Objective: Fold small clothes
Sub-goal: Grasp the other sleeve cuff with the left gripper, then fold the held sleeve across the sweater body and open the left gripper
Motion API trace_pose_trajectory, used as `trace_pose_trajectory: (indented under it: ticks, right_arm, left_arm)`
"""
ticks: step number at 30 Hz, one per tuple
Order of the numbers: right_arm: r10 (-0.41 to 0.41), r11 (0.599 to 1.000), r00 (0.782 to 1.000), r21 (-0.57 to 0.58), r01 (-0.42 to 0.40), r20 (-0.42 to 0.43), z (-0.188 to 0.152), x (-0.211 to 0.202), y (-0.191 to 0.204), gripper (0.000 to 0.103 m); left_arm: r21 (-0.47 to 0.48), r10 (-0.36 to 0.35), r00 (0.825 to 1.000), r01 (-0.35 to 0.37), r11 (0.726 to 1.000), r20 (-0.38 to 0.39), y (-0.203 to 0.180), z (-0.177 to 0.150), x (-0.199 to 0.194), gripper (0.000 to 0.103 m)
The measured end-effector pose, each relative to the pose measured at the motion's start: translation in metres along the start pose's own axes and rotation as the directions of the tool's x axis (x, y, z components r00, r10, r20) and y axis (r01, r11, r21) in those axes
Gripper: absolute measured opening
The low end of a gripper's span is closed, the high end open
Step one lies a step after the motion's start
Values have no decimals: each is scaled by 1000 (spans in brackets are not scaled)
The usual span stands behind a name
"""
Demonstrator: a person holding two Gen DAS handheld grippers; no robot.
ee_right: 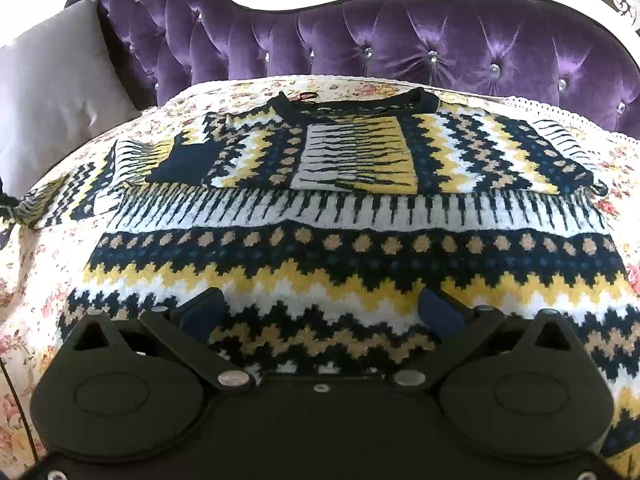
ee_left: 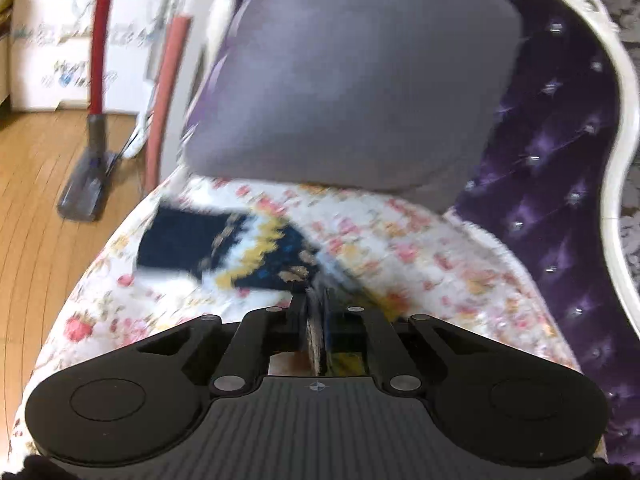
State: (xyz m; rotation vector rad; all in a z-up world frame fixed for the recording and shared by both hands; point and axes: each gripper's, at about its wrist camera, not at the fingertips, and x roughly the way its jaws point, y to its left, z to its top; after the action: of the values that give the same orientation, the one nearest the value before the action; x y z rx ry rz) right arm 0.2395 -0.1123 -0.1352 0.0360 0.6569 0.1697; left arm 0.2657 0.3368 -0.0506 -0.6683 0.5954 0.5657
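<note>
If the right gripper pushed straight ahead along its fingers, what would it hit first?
Most likely the patterned sweater itself: the right gripper is open and angled down over its lower band, which lies between the fingers. How far above the knit it sits is unclear.

A purple tufted sofa back (ee_right: pixel 400 36) with a white curved frame (ee_right: pixel 256 0) stands behind the floral cover (ee_right: pixel 24 280). A grey cushion (ee_right: pixel 52 92) leans against the sofa back at its left end. Beyond that end, a red-handled vacuum cleaner (ee_left: pixel 96 80) stands on the wooden floor (ee_left: pixel 36 208).
</note>
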Motion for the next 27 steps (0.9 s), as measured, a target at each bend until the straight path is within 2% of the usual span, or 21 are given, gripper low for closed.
trace_pose_trajectory:
  ticks: [5, 9, 13, 17, 21, 24, 27]
  right_arm:
    - [18, 1000, 1000, 25, -19, 7, 0, -1, -4, 103]
    - [24, 999, 1000, 31, -24, 8, 0, -2, -5, 103]
    - [25, 999, 1000, 33, -26, 9, 0, -2, -5, 103]
    - [26, 999, 1000, 33, -27, 9, 0, -3, -6, 103]
    - [21, 999, 1000, 29, -21, 9, 0, -3, -4, 103]
    - [21, 999, 1000, 29, -21, 9, 0, -3, -4, 103]
    - [25, 999, 1000, 33, -25, 10, 0, -3, -5, 103]
  left_arm:
    - [143, -23, 999, 19, 989, 29, -47, -1, -17, 3]
    - [219, -102, 994, 92, 971, 33, -91, -15, -31, 3]
    - [360, -185, 983, 168, 918, 12, -151, -49, -39, 3]
    - [438, -256, 964, 264, 860, -77, -191, -95, -36, 3]
    - [528, -258, 957, 290, 798, -135, -212, -133, -36, 5]
    - [585, -256, 951, 308, 751, -172, -214, -152, -41, 5]
    - [661, -262, 955, 286, 694, -137, -220, -166, -52, 5]
